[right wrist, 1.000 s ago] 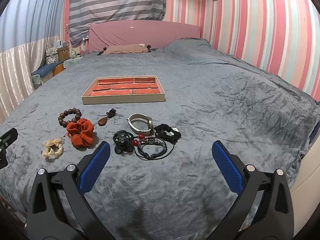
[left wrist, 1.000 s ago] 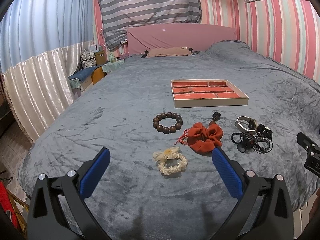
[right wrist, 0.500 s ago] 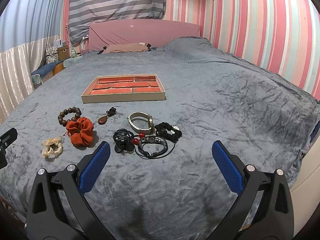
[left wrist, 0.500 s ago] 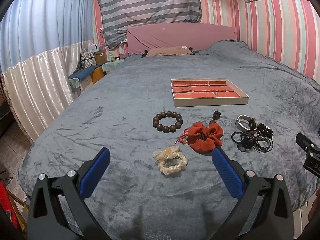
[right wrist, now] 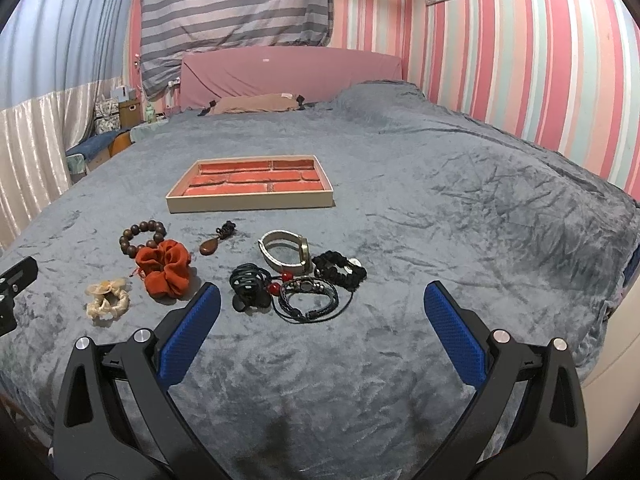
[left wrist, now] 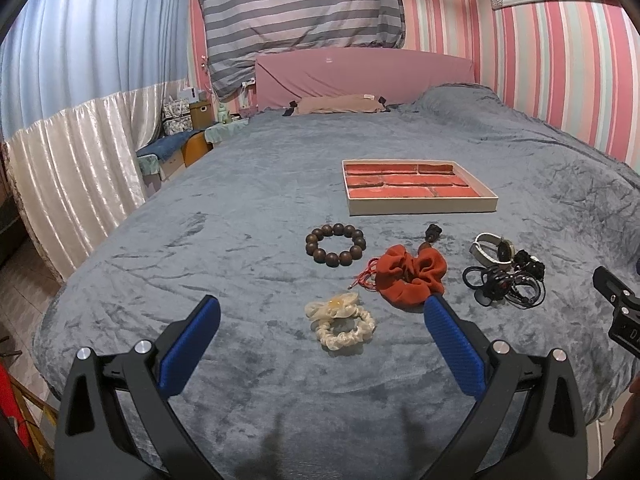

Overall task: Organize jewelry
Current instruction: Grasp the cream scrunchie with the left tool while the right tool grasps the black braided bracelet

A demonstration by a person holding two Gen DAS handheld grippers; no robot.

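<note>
— Grey velvet bedspread (left wrist: 248,216) in the left wrist view?
— Yes. The left gripper (left wrist: 320,312) gapes wide, holding nothing, above the cream scrunchie (left wrist: 340,322).
— The right wrist view?
— The right gripper (right wrist: 320,308) is spread wide and empty; the tray (right wrist: 250,202) sits beyond the black cord bracelets (right wrist: 308,298).

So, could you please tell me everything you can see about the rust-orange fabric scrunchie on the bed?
The rust-orange fabric scrunchie is a gathered, ruffled ring of soft, matte cloth, bunched into two puffy lobes. It lies flat on the grey plush bedspread, loose and ungripped. A thin red cord sticks out from its left edge. In the right wrist view it overlaps the near beads of the dark wooden bead bracelet; the left wrist view shows a gap between them. The cream flower scrunchie lies apart, nearer the camera.
</note>
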